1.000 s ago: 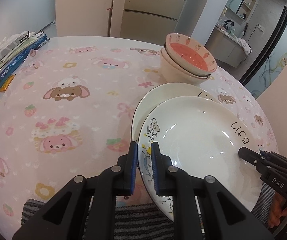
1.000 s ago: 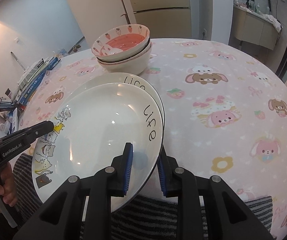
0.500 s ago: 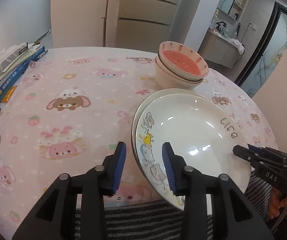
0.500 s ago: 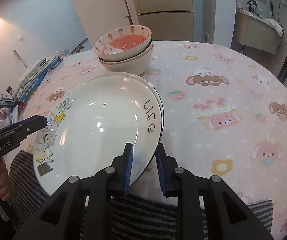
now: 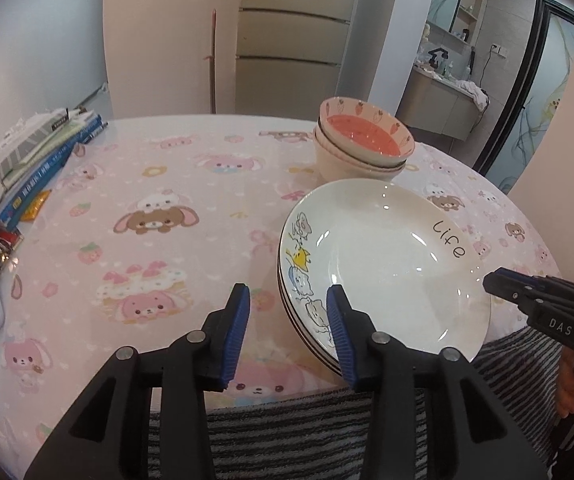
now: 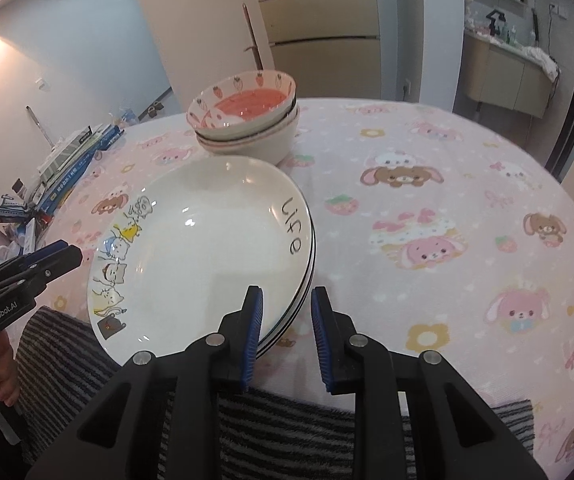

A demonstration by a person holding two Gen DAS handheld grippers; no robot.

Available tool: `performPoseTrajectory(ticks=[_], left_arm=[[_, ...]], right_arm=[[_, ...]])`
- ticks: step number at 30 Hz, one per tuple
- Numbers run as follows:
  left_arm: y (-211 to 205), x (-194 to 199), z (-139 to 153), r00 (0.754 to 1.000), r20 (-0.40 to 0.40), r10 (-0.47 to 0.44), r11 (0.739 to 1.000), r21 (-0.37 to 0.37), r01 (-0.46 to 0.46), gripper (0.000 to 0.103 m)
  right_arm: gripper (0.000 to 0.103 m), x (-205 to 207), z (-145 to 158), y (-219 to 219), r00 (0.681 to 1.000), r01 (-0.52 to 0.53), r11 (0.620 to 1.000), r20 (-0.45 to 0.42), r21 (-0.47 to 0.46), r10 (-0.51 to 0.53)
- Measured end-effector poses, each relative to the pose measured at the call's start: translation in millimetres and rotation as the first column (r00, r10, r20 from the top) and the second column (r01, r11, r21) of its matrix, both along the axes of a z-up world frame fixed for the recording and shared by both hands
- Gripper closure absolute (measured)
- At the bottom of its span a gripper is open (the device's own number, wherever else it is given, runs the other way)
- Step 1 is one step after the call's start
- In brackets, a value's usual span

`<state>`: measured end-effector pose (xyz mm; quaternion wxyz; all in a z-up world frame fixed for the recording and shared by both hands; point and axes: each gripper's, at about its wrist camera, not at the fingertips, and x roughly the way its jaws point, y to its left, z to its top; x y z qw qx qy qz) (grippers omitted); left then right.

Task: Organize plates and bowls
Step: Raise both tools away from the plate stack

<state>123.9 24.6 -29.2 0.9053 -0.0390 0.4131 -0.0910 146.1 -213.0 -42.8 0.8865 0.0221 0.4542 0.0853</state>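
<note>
Left claw (image 5: pixel 289 334) beside plate (image 5: pixel 387 256) rim

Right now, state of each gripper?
Left gripper: open, jaws just been opening, pads off the top plate.
Right gripper: closed on the top plate's rim.

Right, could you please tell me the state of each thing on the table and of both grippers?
top plate: upright, empty, stacked on the plates beneath.
bowls: nested, upright, beyond the plates.
left gripper: open, jaws have just been opening; plate rim in the gap, unpressed.
right gripper: plate rim between its jaws; whether it grips is unclear.
</note>
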Motion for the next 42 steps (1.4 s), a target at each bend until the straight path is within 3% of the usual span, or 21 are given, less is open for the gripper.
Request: performPoseTrajectory(ticks=[4,7,8,13,15,17,19,20,26,27,28,32,36,42], left_arm=[[-1.8,-9.9,15.1,0.995,0.094,0.012,1.0,0.017,-0.014,0.06],[-2.4,-19.5,29.3,0.985,0.173,0.017,1.0,0.012,-0.02,0.047],[-2.3,-22.7,34.3,0.978,0.205,0.027,0.999,0.011,-0.03,0.039],[-2.3,-45.1,59.2,0.921,0.387,0.041,0.999,0.012,-0.05,0.022],[-3.6,-51.7,67.2,0.897,0.441,0.04,0.998,0.018,-0.053,0.009],[-3.4,-60.0,74.6,0.864,0.5,0.058,0.997,0.007,-0.071,0.001],[-2.2,-68.0,81.5,0.829,0.554,0.08,0.996,-0.011,-0.088,0.001],[-2.2,-70.6,84.4,0.816,0.572,0.08,0.996,-0.016,-0.086,0.001],[0.7,-82.7,96.8,0.746,0.657,0.106,0.992,-0.023,-0.12,0.001],[0.7,-84.5,100.0,0.741,0.664,0.101,0.992,-0.01,-0.126,0.001],[1.5,-90.6,102.9,0.734,0.672,0.097,0.992,-0.004,-0.127,0.001],[0.8,-106.5,113.5,0.676,0.731,0.095,0.991,-0.004,-0.135,0.001],[0.3,-115.9,119.8,0.634,0.768,0.089,0.992,-0.012,-0.125,0.001],[-4.3,-118.2,113.9,0.6,0.795,0.096,0.99,-0.012,-0.142,0.001]], right_arm=[[0.077,-6.2,14.8,-0.5,0.998,0.008,1.0,0.068,-0.025,-0.006],[0.077,-12.8,27.4,-0.3,0.992,0.017,0.999,0.128,-0.045,-0.011],[0.077,-16.3,33.2,0.0,0.987,0.021,0.998,0.16,-0.057,-0.012],[0.077,-29.2,57.1,1.7,0.958,0.06,0.993,0.284,-0.105,-0.027],[0.077,-34.4,66.8,1.2,0.947,0.065,0.994,0.321,-0.092,-0.032],[0.065,-40.3,76.6,0.5,0.932,0.065,0.996,0.362,-0.069,-0.036],[0.018,-47.8,87.2,0.1,0.905,0.069,0.996,0.424,-0.051,-0.041],[0.013,-53.5,92.7,0.5,0.882,0.073,0.996,0.47,-0.048,-0.042],[0.013,-78.8,114.4,10.9,0.775,0.109,0.986,0.632,-0.127,-0.004],[0.01,-83.1,117.0,12.7,0.756,0.121,0.983,0.654,-0.137,-0.002],[0.0,-87.2,119.9,14.9,0.742,0.121,0.982,0.67,-0.142,0.005],[0.0,-103.0,128.9,14.3,0.684,0.105,0.989,0.729,-0.1,0.001],[0.0,-110.7,135.0,10.3,0.648,0.115,0.991,0.762,-0.067,-0.024],[0.0,-117.7,136.2,5.5,0.608,0.13,0.991,0.792,-0.043,-0.046]])
